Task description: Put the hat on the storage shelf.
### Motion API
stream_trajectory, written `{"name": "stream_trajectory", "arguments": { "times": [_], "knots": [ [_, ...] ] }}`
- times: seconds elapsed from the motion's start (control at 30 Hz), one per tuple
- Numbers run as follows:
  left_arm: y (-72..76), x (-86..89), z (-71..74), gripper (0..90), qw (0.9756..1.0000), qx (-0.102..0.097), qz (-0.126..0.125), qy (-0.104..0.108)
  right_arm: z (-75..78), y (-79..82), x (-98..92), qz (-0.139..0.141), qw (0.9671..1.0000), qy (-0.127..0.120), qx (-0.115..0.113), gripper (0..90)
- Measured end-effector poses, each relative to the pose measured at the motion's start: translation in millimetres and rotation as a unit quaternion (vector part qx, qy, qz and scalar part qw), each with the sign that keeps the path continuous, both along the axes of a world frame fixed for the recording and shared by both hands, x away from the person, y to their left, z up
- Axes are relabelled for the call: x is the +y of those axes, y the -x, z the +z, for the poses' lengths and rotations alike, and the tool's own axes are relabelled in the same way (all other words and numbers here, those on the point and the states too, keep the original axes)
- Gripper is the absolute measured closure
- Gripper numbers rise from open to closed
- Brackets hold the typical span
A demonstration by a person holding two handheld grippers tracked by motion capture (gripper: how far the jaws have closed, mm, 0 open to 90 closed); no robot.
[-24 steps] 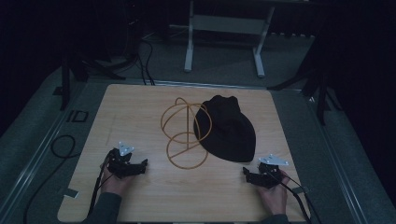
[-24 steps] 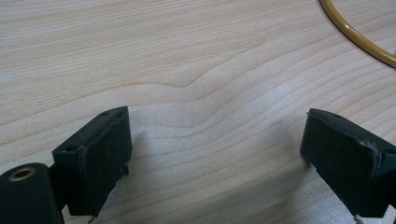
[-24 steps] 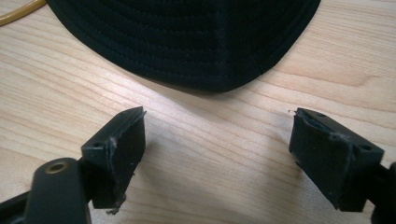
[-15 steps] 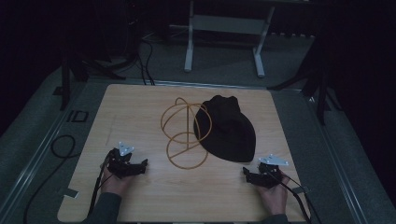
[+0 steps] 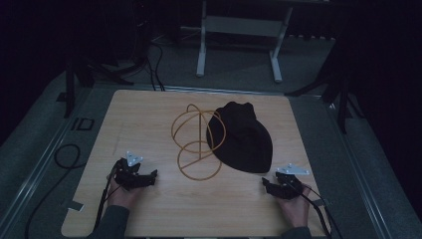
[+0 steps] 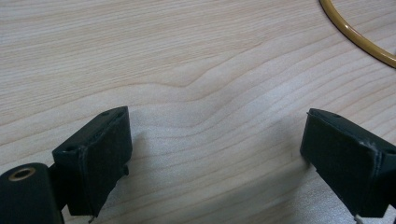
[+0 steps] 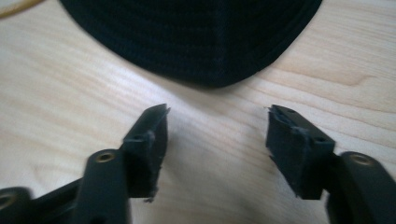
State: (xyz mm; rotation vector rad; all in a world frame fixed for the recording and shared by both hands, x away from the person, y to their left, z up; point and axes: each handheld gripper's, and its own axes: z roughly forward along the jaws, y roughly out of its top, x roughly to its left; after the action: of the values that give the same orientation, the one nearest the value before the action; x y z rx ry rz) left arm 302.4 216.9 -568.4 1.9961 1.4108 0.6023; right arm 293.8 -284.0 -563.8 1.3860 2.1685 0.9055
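Lying on the wooden table, the black cap is a little right of the middle, and its long axis runs from the far edge toward the near right corner. Its rounded, narrower end points toward the person and slightly to the right, and its wider end, with a small bumpy outline, points to the far side. Just beside the cap on its left is a yellow-brown wire frame made of hoops; one hoop crosses over the left edge of the cap and the largest hoop lies flat on the table nearer the person. The right gripper rests low over the table close to the near right corner, held by the person's right hand, and it points toward the near end of the cap but is apart from it. In the right gripper view its jaws stand apart with only bare wood between them, and the dark rounded edge of the cap is just ahead of the tips. The left gripper is near the left front of the table, well apart from the cap. Its jaws are wide apart over bare wood, and a piece of the yellow-brown hoop shows at the upper right in the left gripper view.
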Motion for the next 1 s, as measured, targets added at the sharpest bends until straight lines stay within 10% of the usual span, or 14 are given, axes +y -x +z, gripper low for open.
{"name": "stream_trajectory", "arguments": {
  "times": [0.43,1.0],
  "knots": [
    [0.0,0.1,0.1,9.4,1.0,0.0,0.0,-0.001,10.1,-4.4,-10.4,0.065,0.9971,0.037,0.016,56.8],
    [0.0,-0.1,0.1,9.4,1.0,0.001,0.001,0.001,58.5,-16.3,-3.9,0.113,0.9879,0.104,0.022,56.5]
  ]
}}
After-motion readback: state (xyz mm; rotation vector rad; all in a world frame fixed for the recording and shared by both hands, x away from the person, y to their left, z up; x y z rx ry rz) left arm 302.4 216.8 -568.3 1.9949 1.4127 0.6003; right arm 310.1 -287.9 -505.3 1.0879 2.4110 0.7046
